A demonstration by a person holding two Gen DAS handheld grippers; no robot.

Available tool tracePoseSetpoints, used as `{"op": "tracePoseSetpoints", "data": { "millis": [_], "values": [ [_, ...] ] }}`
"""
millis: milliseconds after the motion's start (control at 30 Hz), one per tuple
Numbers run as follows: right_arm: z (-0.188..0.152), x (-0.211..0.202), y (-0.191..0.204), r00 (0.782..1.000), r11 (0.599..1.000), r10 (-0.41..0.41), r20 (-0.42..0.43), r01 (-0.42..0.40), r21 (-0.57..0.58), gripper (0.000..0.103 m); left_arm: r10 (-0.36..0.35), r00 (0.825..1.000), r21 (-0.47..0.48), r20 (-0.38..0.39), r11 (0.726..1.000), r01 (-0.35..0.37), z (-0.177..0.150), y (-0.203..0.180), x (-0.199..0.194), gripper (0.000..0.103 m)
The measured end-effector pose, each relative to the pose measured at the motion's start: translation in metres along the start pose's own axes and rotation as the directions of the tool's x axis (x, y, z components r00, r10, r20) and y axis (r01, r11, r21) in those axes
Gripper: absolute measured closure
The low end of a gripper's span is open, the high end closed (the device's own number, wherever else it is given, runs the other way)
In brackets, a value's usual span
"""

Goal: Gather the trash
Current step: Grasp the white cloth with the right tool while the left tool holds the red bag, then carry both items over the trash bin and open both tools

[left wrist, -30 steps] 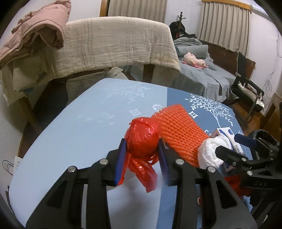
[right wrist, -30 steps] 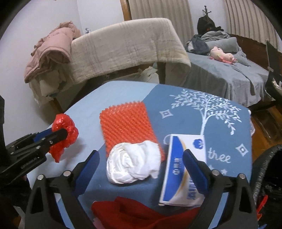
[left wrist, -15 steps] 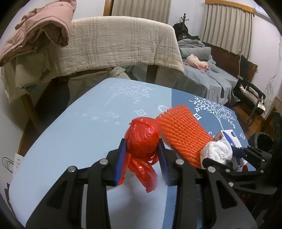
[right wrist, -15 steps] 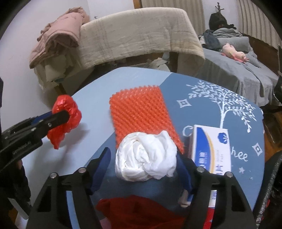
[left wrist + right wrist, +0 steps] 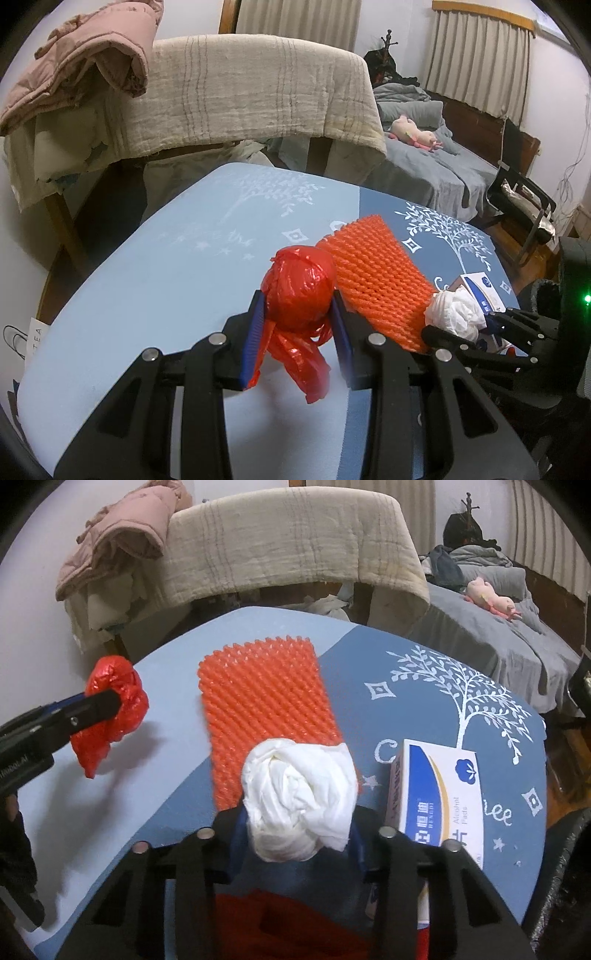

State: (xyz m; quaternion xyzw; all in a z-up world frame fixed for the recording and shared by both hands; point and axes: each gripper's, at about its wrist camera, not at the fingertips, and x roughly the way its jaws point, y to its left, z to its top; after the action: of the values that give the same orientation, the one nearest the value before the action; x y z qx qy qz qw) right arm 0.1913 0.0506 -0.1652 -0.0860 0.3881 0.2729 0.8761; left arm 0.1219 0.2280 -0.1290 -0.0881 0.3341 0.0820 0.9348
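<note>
Left tongs (image 5: 298, 325): closed on a crumpled red plastic bag knotted into a ball (image 5: 298, 291), pinched between the blue pads (image 5: 254, 338); a loose tail of the bag hangs below. The ball is held clear above the pale-blue half of the table (image 5: 155, 295), toward the near left edge; in the right wrist view it casts a shadow on the cloth beneath.

Right tongs (image 5: 297, 834): closed on a wadded white paper or cloth ball (image 5: 299, 805), which fills the gap between the two fingers. The ball sits over the near end of the orange mat, close to the table's near edge. Whether it touches the mat cannot be told.

Red fabric or plastic item (image 5: 295, 923): at the near edge, directly under the right tongs, largely hidden by the black frame.

White and blue cardboard box printed "Alcohol Pads" (image 5: 439, 794): lying on the dark-blue half, just beside the white ball on its right, toward the near right corner.

Orange ridged foam-net mat, rectangular (image 5: 266, 709): flat on the table, central, straddling the line between the pale-blue and dark-blue halves, running from near to far.

Beyond the far edge: beige striped blanket draped over a frame (image 5: 295, 539); pink padded jacket (image 5: 125, 542) heaped at its left; grey bed (image 5: 517, 642) at the right, with a pink plush toy (image 5: 491, 598) on it.
</note>
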Motion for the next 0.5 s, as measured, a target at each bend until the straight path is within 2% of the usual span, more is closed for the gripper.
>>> {"op": "tracePoseSetpoints", "data": {
  "millis": [500],
  "values": [
    [0.015,-0.061,-0.013,0.991,0.997,0.047,0.122,-0.055,0.062,0.062,-0.036,0.998,0.029,0.053,0.999,0.035,0.013,-0.027,-0.030,0.069]
  ]
}}
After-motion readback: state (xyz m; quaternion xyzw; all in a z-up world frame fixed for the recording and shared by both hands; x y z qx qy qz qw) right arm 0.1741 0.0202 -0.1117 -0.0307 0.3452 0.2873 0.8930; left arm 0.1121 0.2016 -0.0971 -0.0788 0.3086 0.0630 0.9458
